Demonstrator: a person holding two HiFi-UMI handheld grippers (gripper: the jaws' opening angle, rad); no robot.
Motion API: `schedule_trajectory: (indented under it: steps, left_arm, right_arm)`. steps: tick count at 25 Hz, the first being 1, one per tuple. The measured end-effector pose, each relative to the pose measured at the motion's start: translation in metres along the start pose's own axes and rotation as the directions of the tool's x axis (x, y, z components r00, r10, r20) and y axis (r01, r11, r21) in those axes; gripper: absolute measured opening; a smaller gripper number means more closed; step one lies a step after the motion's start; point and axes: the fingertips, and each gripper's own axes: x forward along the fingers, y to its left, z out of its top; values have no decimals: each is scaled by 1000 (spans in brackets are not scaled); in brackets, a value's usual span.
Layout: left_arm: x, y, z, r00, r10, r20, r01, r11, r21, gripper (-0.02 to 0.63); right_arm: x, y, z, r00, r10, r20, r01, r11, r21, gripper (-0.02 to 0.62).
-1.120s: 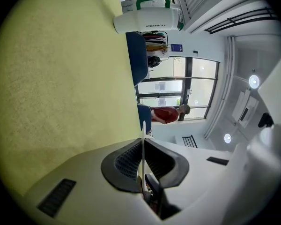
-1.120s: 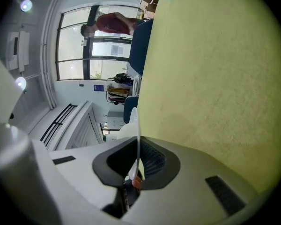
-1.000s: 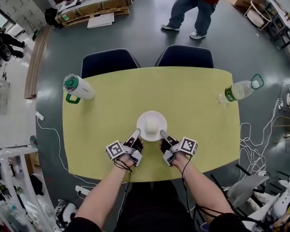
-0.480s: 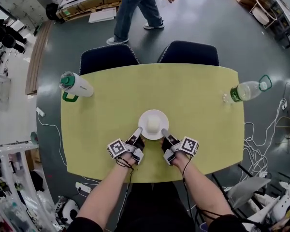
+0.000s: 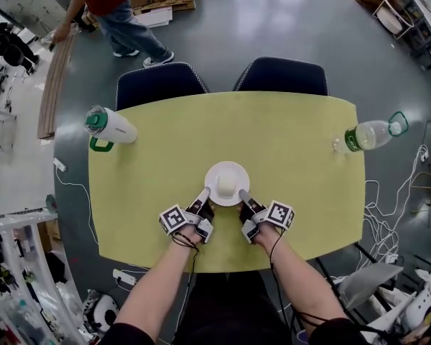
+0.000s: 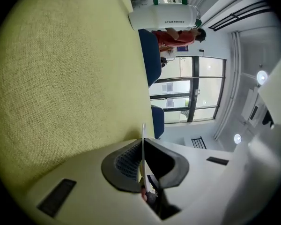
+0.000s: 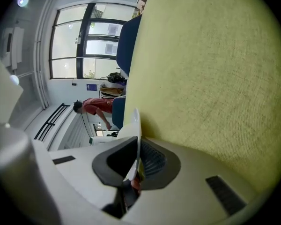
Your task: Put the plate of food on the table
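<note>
Left gripper [image 5: 203, 196] and right gripper [image 5: 243, 197] each clamp the near rim of the plate [image 5: 226, 168], which carries pale food [image 5: 227, 185] and lies just beyond both, equally close, at the near centre of the table [image 5: 294, 142].

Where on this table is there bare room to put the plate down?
Bare nearly everywhere: the whole middle between the tumbler and the bottle, including all around the plate. Only the left and right edges are taken.
</note>
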Motion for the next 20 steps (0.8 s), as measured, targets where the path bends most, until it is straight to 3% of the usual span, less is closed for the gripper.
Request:
schedule_trajectory:
  steps: [2,11,20]
  left_arm:
    - [2,-2,0,1000,-9,3,9,1000,-12,23]
    - [1,9,-1,995,103,15,-103,995,-1,25]
    - [0,8,-2,991,127,33,-127,992,3,25]
  right_arm:
    - [0,0,1,1000,0,2,0,1000,7,21]
    - [1,-4,2,998,-60,7,60,998,14,23]
    - [0,-6,0,991,-134,-7,134,991,-7,51]
